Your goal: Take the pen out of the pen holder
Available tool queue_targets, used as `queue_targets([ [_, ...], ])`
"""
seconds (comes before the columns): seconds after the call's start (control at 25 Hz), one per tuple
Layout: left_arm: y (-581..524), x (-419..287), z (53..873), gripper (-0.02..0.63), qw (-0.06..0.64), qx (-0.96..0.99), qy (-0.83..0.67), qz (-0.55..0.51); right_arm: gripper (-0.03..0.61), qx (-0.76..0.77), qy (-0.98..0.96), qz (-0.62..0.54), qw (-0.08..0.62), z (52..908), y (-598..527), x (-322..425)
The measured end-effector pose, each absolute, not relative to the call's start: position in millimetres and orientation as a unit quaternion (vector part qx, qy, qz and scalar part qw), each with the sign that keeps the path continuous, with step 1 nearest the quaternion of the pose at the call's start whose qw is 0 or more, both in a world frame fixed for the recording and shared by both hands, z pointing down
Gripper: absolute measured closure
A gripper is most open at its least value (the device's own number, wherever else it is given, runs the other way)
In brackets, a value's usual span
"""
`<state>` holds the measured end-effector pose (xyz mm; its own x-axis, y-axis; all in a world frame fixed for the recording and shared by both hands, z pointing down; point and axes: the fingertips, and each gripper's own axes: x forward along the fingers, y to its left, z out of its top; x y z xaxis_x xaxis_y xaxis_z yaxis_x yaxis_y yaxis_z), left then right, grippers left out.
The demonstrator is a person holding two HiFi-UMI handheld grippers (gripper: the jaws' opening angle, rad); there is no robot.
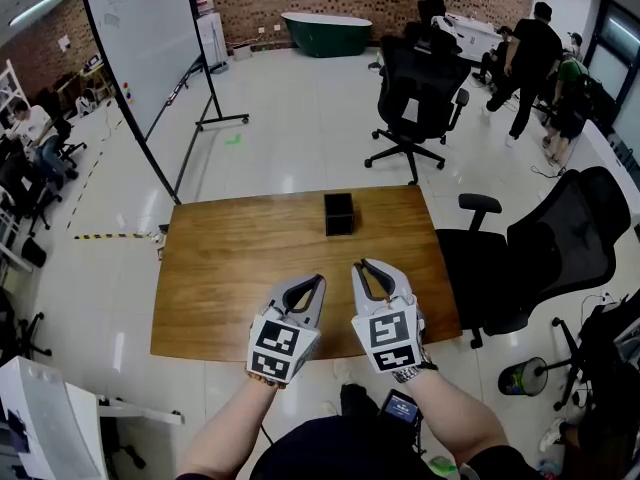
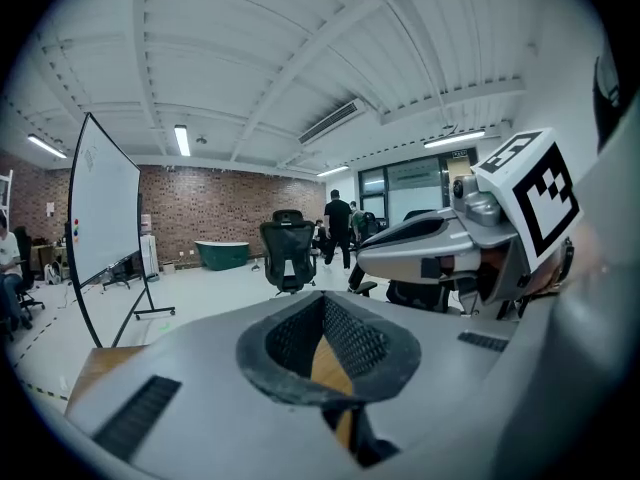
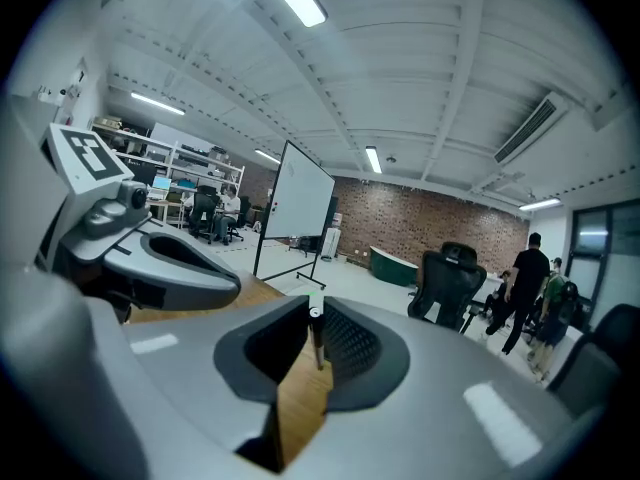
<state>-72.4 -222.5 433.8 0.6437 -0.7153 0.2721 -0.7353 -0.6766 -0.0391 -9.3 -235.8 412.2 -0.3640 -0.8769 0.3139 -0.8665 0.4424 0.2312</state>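
Pen (image 3: 315,336) is pinched between the right gripper's (image 1: 362,266) jaws. The left gripper's (image 1: 319,280) jaws are pressed together, empty. Pen holder (image 1: 339,214) is seen at twelve o'clock on the table (image 1: 230,268).

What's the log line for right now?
right gripper: shut on pen | left gripper: shut, empty | pen holder: on table

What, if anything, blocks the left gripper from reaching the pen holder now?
Probably nothing, so yes. Only bare table lies between the left gripper and the pen holder, which stands near the far edge. The jaws are together and would need to open first.
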Motion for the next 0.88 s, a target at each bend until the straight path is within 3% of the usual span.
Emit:
queue_targets([
  [0.88,-120.4,-58.5,384.3,0.609,-0.003,0.918,-0.382,0.110,0.535,0.513,-0.840,-0.021,0.174,375.8,-127.8,-4.0],
])
